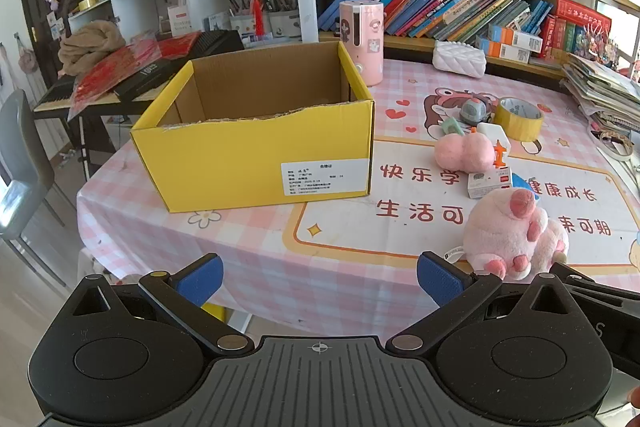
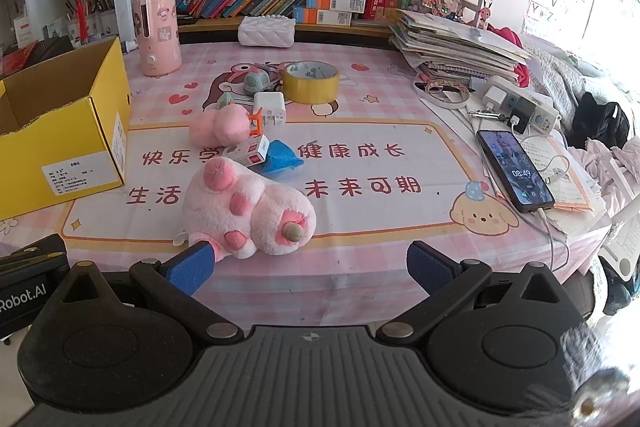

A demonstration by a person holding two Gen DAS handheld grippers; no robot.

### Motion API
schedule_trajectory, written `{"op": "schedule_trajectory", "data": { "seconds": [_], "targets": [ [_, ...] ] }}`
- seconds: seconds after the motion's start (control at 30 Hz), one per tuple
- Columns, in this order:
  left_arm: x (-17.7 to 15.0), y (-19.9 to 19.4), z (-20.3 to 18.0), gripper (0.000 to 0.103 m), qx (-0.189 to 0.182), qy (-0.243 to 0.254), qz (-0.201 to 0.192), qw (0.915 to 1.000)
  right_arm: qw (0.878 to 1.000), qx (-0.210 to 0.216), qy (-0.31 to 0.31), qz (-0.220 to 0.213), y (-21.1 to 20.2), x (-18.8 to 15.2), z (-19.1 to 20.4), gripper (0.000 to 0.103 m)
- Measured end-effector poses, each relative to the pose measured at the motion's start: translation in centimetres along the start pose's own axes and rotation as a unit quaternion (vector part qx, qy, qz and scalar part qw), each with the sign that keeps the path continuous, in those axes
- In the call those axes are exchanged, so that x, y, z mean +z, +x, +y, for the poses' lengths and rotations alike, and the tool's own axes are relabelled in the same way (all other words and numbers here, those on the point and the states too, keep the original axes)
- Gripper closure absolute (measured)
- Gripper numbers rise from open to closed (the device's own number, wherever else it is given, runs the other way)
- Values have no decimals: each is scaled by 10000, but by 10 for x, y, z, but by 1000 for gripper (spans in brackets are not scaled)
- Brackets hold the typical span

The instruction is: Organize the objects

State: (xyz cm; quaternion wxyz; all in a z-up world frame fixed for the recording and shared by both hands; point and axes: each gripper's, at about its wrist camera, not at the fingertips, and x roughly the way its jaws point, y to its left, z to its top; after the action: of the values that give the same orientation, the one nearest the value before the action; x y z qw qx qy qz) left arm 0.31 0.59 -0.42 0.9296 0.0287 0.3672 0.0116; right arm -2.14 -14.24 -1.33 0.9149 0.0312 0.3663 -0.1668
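An open yellow cardboard box stands on the pink table, also at the left of the right wrist view; its inside looks empty. A pink plush paw lies near the front edge. Behind it lie a small pink plush, a small white carton, a blue item, a white charger, a yellow tape roll and a small grey toy. My left gripper is open and empty, left of the paw. My right gripper is open and empty, just before the paw.
A pink cylinder appliance and a white quilted case stand at the back. A stack of papers, a power strip and a phone on a cable lie at the right. Bookshelves rise behind. A chair stands left.
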Motion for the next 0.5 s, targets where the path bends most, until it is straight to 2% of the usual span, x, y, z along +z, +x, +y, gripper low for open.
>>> {"op": "schedule_trajectory", "data": {
  "seconds": [0.5],
  "targets": [
    [-1, 0, -1, 0, 12, 32, 12, 10000, 10000, 7, 1, 4, 0, 0, 0, 0]
  ]
}}
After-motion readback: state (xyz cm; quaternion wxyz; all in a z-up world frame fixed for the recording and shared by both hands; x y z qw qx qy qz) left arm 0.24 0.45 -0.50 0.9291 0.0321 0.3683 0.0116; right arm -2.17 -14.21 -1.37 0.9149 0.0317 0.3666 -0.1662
